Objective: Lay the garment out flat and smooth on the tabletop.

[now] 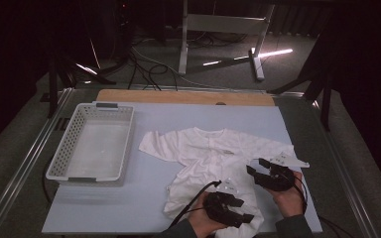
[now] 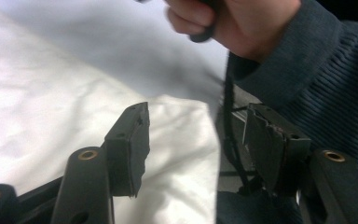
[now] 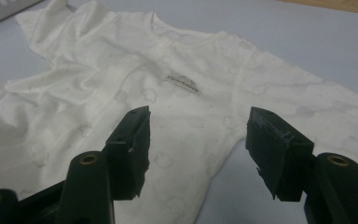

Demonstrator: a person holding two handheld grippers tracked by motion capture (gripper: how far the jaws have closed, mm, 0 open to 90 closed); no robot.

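In the high view, your white baby garment (image 1: 213,158) lies spread on the pale blue mat (image 1: 144,198), centre to lower right of the frame, with the white perforated basket (image 1: 92,144) off at the left. Your left gripper (image 1: 240,210) sits at the bottom centre over the garment's lower end, jaws apart. Your right gripper (image 1: 258,170) hovers at the lower right near the garment's right sleeve, jaws released too.

In the left gripper view, your jaws stand wide apart at the bottom of the frame with nothing between them but white fabric (image 2: 74,112) below. Your other hand (image 2: 233,21) and dark knit sleeve (image 2: 317,79) fill the upper right.

In the right gripper view, your jaws are spread, empty, above the garment (image 3: 121,88); its neckline and small label (image 3: 182,84) lie at upper centre, blue mat (image 3: 284,32) beyond.
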